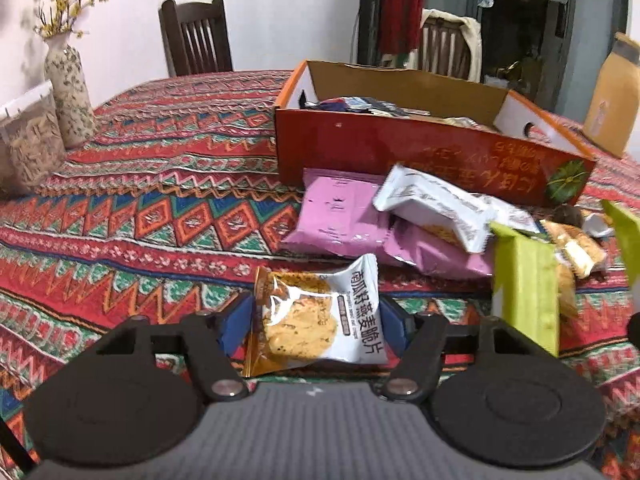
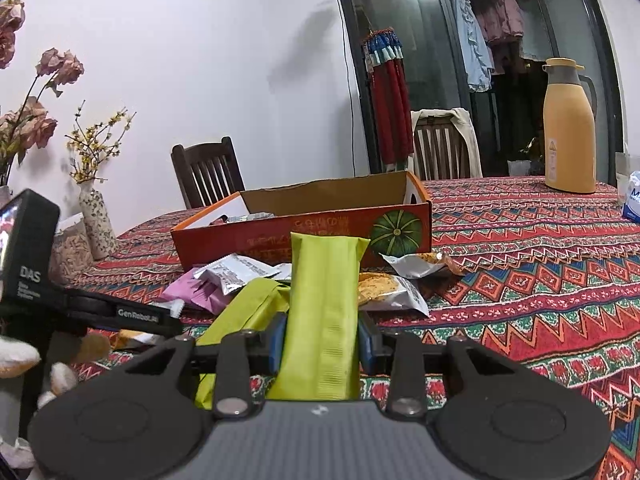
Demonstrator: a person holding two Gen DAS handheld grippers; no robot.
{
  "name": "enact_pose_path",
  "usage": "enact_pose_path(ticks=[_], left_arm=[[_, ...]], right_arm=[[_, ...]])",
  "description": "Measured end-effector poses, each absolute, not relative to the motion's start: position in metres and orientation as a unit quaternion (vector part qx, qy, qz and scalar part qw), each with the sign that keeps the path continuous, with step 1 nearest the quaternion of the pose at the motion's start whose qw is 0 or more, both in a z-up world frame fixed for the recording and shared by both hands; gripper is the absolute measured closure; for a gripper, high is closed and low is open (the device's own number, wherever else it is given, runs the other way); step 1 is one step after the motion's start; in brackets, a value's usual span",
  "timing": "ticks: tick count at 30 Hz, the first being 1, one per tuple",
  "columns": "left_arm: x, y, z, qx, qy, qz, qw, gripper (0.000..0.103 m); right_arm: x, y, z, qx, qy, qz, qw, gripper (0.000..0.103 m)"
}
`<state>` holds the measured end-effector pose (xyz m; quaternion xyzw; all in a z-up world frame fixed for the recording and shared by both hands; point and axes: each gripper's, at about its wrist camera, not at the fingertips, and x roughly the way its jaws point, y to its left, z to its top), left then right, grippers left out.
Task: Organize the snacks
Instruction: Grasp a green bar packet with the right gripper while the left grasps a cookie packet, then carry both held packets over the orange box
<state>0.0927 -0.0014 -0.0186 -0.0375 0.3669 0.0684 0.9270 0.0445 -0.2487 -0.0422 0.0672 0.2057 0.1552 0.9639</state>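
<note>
A clear-and-white cookie packet point(image 1: 316, 312) stands between the blue pads of my left gripper point(image 1: 316, 322), which is shut on it just above the patterned tablecloth. My right gripper point(image 2: 324, 342) is shut on a long lime-green packet point(image 2: 324, 280) that points up toward the orange cardboard box point(image 2: 280, 232). The same green packet point(image 1: 524, 280) shows at the right of the left wrist view. In front of the box point(image 1: 400, 152) lie pink packets point(image 1: 336, 212), a white packet point(image 1: 436, 204) and more cookie packets point(image 2: 392, 288). A second green packet point(image 2: 248, 304) lies left of the held one. Several wrappers lie inside the box.
A patterned vase point(image 1: 70, 92) and a clear jar point(image 1: 28, 140) stand at the table's left edge. A yellow thermos point(image 2: 570, 132) and a tissue pack point(image 2: 632, 196) stand far right. Two wooden chairs point(image 2: 208, 172) are behind the table. Bare cloth point(image 1: 140, 200) lies left of the box.
</note>
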Motion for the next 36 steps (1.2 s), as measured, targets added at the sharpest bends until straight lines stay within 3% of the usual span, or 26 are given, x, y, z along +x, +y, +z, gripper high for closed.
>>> enact_pose_path(ticks=[3, 19, 36], left_arm=[[0.086, 0.0, -0.017, -0.041, 0.358, 0.057, 0.931, 0.052], [0.062, 0.0, 0.02, -0.042, 0.298, 0.02, 0.953, 0.053], [0.123, -0.01, 0.083, -0.04, 0.227, 0.0, 0.973, 0.053]], right_arm=[[0.042, -0.25, -0.043, 0.069, 0.206, 0.156, 0.964, 0.068], [0.038, -0.251, -0.032, 0.063, 0.194, 0.15, 0.968, 0.068], [0.107, -0.235, 0.023, 0.037, 0.136, 0.143, 0.98, 0.068]])
